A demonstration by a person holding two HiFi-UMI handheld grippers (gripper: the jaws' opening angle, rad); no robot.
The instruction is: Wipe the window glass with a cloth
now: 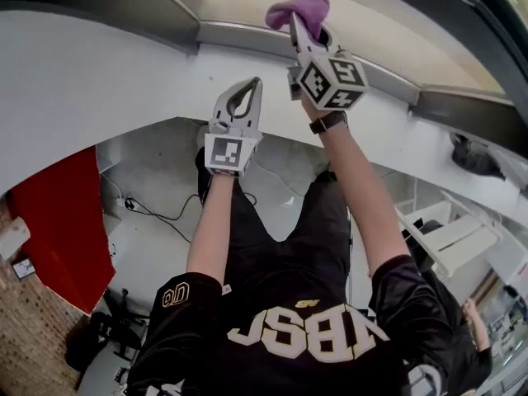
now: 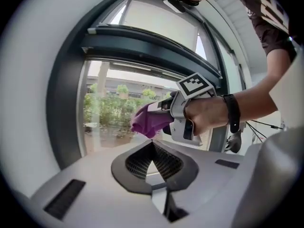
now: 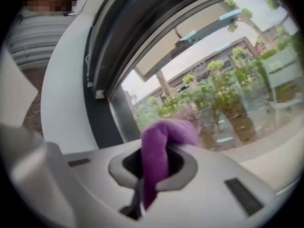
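Purple cloth [image 1: 299, 10] is clamped in the right gripper [image 1: 304, 30], window glass [image 3: 228, 89] just ahead; beside it the left gripper [image 1: 250, 87] is closed, empty.

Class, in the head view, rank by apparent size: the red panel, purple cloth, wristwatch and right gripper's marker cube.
1. red panel
2. marker cube and purple cloth, too alike to rank
3. wristwatch

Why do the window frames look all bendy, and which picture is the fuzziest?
Left gripper view: the wide-angle lens bows the window frame into curves. Right gripper view: the fuzziest, with the purple cloth and the trees outside smeared soft. Head view: sharper, though straight edges curve there too.
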